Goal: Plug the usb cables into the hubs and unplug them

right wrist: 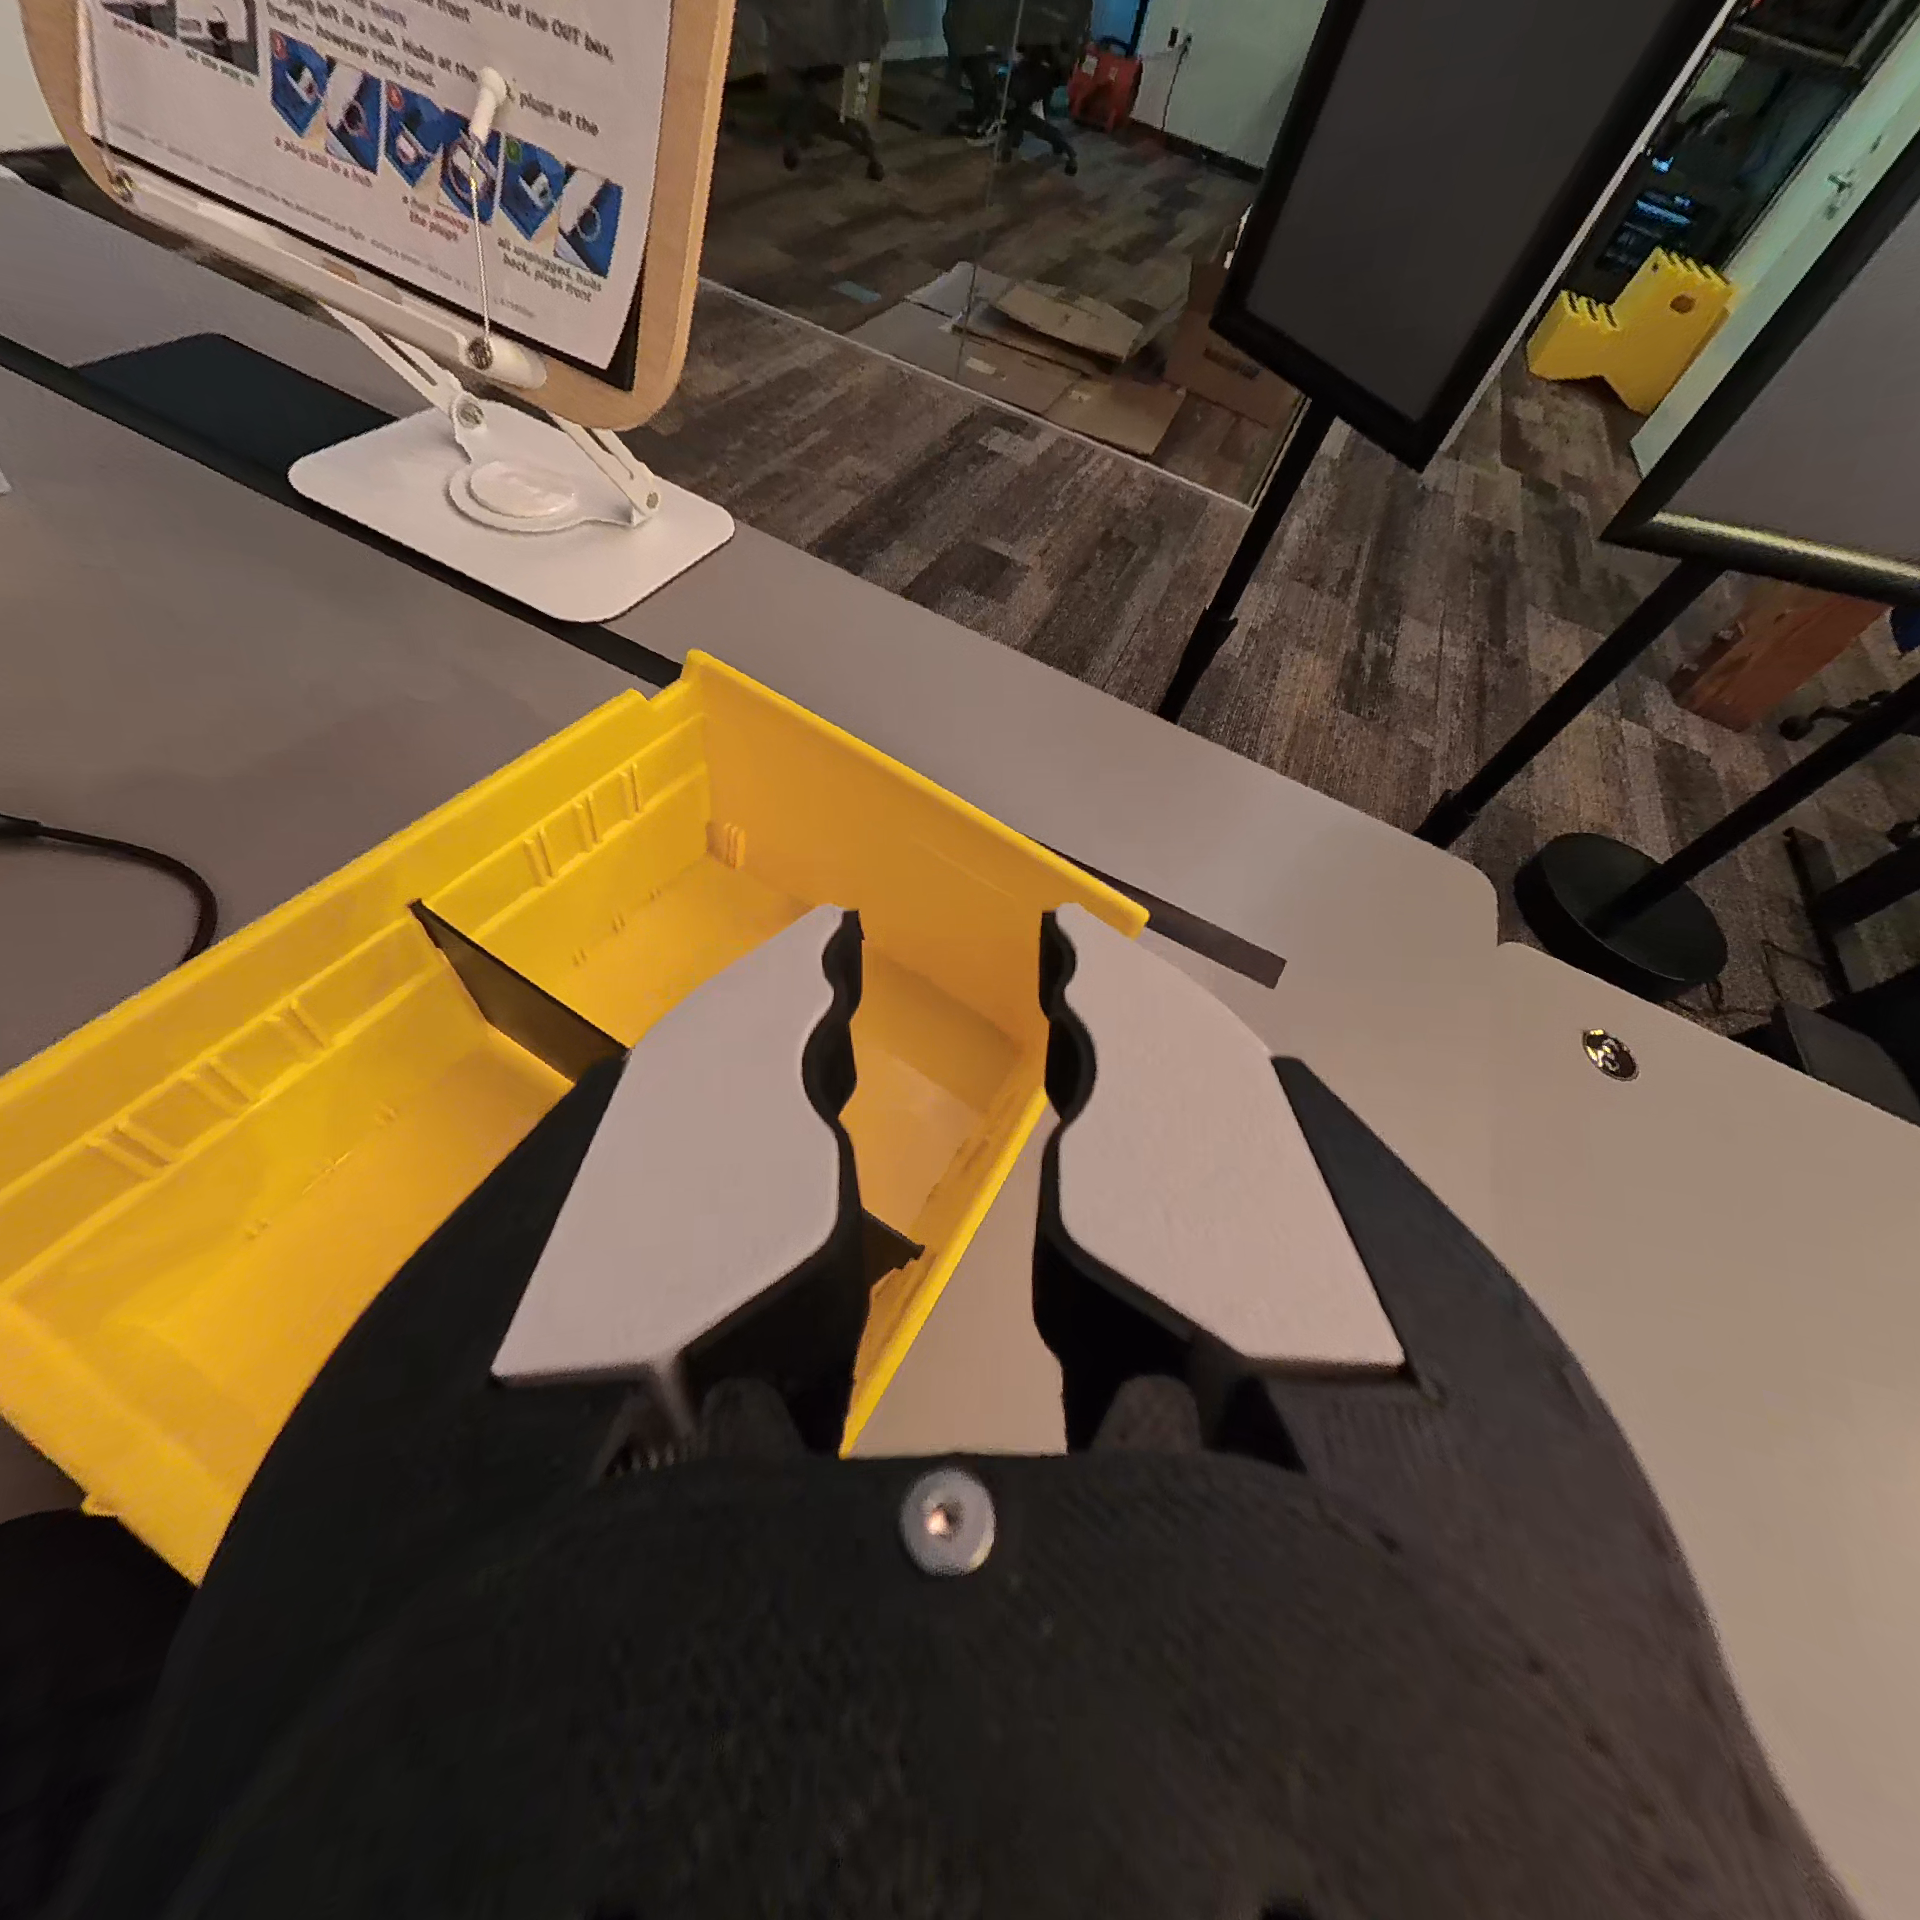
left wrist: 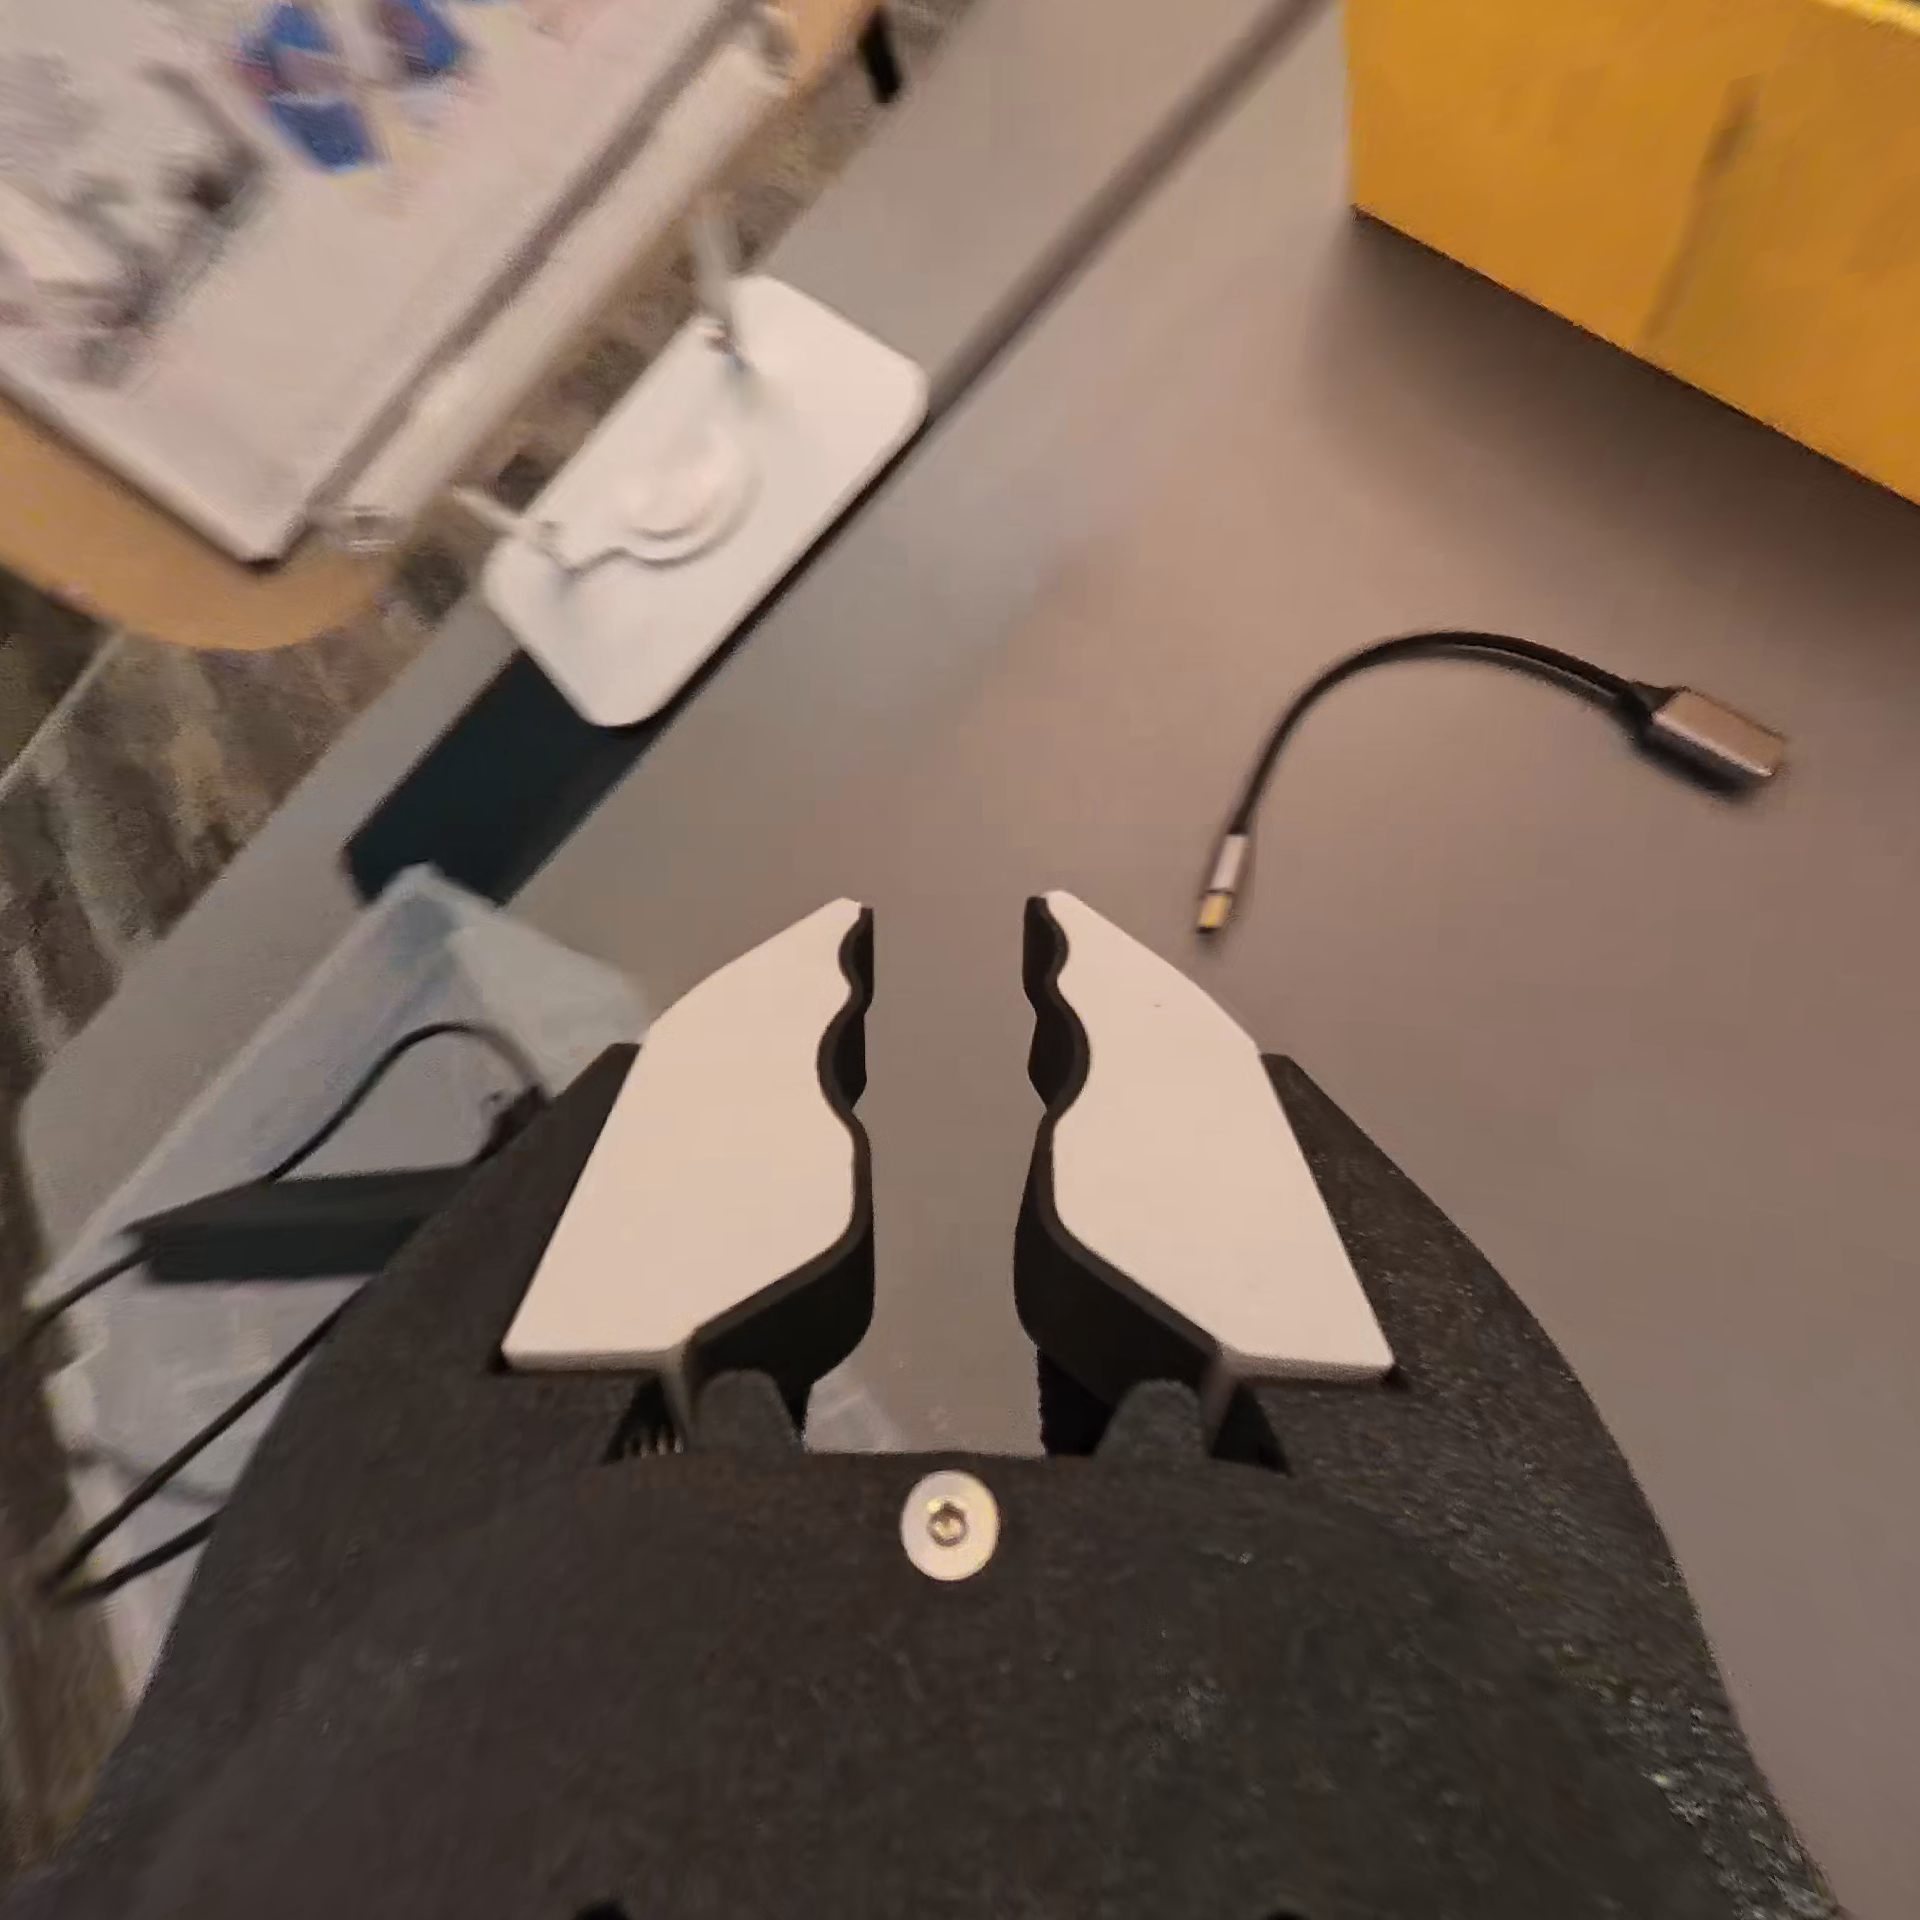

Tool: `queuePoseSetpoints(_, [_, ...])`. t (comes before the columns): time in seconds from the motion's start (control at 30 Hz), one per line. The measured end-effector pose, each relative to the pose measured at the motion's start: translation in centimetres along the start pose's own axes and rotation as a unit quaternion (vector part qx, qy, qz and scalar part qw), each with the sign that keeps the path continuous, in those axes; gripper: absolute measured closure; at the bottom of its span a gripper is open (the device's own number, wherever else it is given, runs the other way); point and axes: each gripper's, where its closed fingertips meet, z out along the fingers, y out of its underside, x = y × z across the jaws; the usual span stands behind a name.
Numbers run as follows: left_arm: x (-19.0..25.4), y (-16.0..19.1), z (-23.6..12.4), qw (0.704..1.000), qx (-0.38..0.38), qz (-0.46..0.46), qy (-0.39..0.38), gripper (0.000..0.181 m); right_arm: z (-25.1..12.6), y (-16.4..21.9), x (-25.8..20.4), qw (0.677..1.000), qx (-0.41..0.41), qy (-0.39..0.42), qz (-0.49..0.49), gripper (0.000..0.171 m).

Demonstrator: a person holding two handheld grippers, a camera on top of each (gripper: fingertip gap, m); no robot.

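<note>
A short black USB adapter cable (left wrist: 1382, 686) lies on the grey table, with a grey socket block (left wrist: 1704, 732) at its far end and a small metal plug (left wrist: 1218, 894) at its near end. My left gripper (left wrist: 948, 914) is open and empty, above the table to the left of that plug. A black hub (left wrist: 281, 1226) with its cable lies at the lower left, partly hidden by the gripper body. My right gripper (right wrist: 951, 925) is open and empty, held over the right end of a yellow bin (right wrist: 312, 1039). A bit of black cable (right wrist: 125, 862) shows at that view's left edge.
The yellow bin also shows in the left wrist view (left wrist: 1621, 208) at the top right. It has a black divider (right wrist: 509, 997) and its visible compartments hold nothing. A white stand (right wrist: 520, 520) bears an instruction board (right wrist: 416, 156) at the table's far edge. A clear plastic bag (left wrist: 343, 1039) lies by the hub. The grey socket block (left wrist: 1704, 732) sits 25 cm or so from the ends of my left fingers.
</note>
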Motion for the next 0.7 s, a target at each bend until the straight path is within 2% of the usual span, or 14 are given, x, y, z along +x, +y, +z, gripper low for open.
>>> queuePoseSetpoints(0.13, [-10.4,-0.2,-4.9,0.997,0.001,-0.062,-0.049,0.142,0.1,1.3,0.4,1.000,-0.027,0.004,-0.002,0.138])
queuePoseSetpoints(0.2, [-14.4,0.6,-6.0,0.998,-0.005,-0.039,-0.057,0.146,0.1,1.6,0.7,0.999,-0.031,0.009,0.000,0.138])
queuePoseSetpoints(0.27, [-17.8,2.8,-6.0,0.995,-0.048,0.032,-0.083,0.148,0.0,1.8,1.1,0.999,-0.032,0.012,0.007,0.138])
queuePoseSetpoints(0.37, [-19.7,6.3,-4.6,0.974,-0.117,0.166,-0.096,0.148,-0.1,2.2,1.6,0.999,-0.035,0.022,0.011,0.138])
queuePoseSetpoints(0.47, [-20.5,8.5,-2.9,0.933,-0.163,0.301,-0.114,0.151,-0.1,2.5,1.9,0.999,-0.041,0.030,0.013,0.138])
queuePoseSetpoints(0.53, [-21.0,10.2,-1.8,0.910,-0.205,0.346,-0.100,0.146,-0.1,2.5,1.9,0.999,-0.042,0.033,0.010,0.138])
queuePoseSetpoints(0.6, [-21.6,11.7,-1.1,0.897,-0.244,0.360,-0.079,0.134,-0.1,2.4,1.8,0.998,-0.045,0.032,0.003,0.138])
queuePoseSetpoints(0.7, [-21.1,12.4,0.0,0.888,-0.242,0.389,-0.039,0.132,-0.4,2.0,1.6,0.999,-0.037,0.027,0.000,0.138])
